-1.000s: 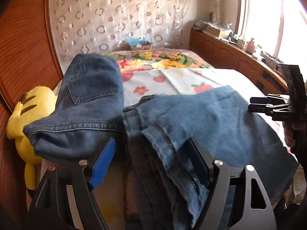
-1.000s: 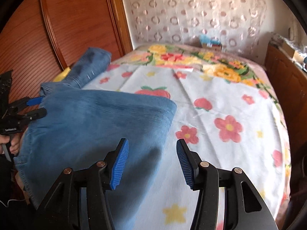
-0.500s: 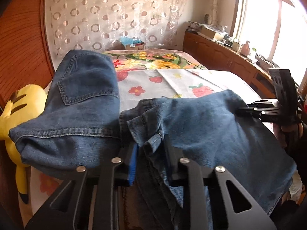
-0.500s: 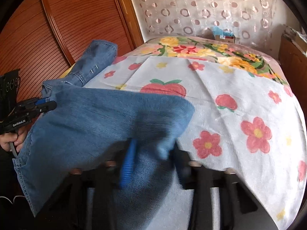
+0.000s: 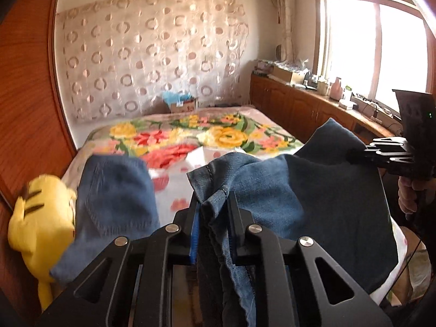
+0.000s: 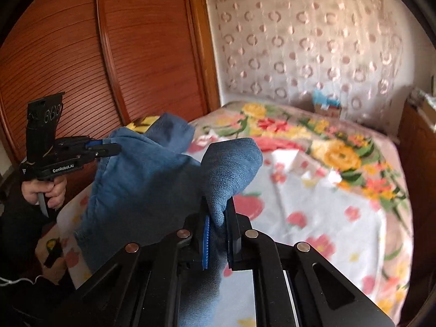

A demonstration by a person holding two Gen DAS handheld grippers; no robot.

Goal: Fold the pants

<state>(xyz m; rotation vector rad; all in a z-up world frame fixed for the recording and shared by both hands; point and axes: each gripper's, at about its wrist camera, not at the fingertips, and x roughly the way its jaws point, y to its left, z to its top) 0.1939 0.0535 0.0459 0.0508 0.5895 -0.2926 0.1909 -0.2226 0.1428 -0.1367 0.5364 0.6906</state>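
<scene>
Since a second ago our left hand-held gripper (image 5: pixel 211 218) and right hand-held gripper (image 6: pixel 219 229) have just closed, each pinching the pants (image 5: pixel 286 190), which rise off the bed (image 6: pixel 340 204), near edge lifted for folding forward.

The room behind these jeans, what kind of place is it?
Most likely a home bedroom: a bed with a floral-print cover, a yellow plush toy beside a slatted wooden wardrobe door, and low wooden cabinets under a sunny window.
</scene>
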